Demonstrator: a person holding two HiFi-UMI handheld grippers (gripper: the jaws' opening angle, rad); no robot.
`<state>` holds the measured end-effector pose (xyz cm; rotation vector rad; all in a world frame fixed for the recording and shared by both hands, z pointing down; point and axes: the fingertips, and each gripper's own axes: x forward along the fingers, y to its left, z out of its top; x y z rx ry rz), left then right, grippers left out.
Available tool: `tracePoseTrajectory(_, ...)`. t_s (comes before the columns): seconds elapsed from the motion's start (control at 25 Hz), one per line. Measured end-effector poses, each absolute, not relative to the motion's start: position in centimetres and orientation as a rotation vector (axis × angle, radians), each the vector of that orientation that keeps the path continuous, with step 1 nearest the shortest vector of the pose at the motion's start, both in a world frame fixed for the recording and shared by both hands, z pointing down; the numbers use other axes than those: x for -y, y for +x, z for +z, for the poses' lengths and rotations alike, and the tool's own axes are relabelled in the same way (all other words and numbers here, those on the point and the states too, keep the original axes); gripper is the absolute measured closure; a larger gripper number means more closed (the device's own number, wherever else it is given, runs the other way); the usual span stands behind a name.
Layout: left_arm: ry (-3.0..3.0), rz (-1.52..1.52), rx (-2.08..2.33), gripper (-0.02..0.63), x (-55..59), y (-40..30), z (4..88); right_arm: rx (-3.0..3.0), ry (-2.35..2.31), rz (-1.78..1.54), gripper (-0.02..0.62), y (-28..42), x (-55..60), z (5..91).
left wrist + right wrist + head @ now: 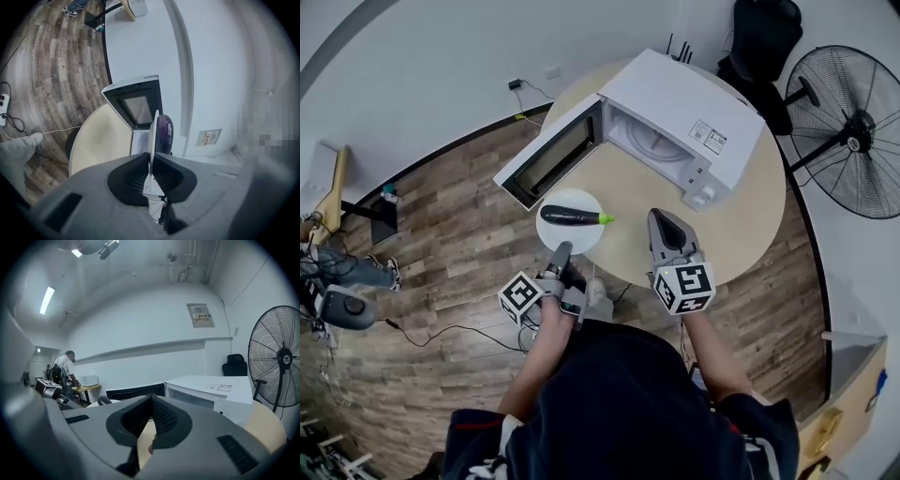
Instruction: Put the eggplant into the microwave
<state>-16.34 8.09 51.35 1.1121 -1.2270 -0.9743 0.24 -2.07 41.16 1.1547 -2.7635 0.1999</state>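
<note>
We hold both forearms stretched out from the body, each with a grey plastic gripper pointing away from us toward the microwave (684, 103) at a shallow downward slant. The left gripper (562, 249) is rolled onto its side. In its own view the left gripper (151, 155) has its ribbed black pads pinched on the near rim of a thin, round white plate (153, 133), which shows there as a narrow upright edge.

The eggplant (570, 216) lies across that plate (577, 240), long and slim, glossy dark purple with a bright green stem end pointing right. The plate sits at the near-left edge of the round, smooth beige table (750, 216). We cannot tell whether it rests on the top or is lifted off it. From the left gripper view the eggplant (164, 132) bulges on the right face of the plate, with the microwave door (137, 106) beyond it.

The right gripper (662, 218) is over the table's near edge, just right of the plate. Its jaws are pressed together with nothing between them.

The microwave is a boxy white shell on the far side of the table. Its dark-windowed door (548, 155) is swung wide to the left and its pale cavity faces us.
</note>
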Motion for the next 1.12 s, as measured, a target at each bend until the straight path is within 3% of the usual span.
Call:
tracePoseTrajectory(0.52,1.126,-0.896,1.133,0.58,-2.4,-19.9,53.1,2.658,1.235,0.195,0.584,-4.0,6.6,42.6)
tracePoseTrajectory(1.12,1.127,-0.838,1.127,0.58,3.8,-17.1,56.3,2.605,1.269,0.264,0.584,-0.9,12.6,44.7)
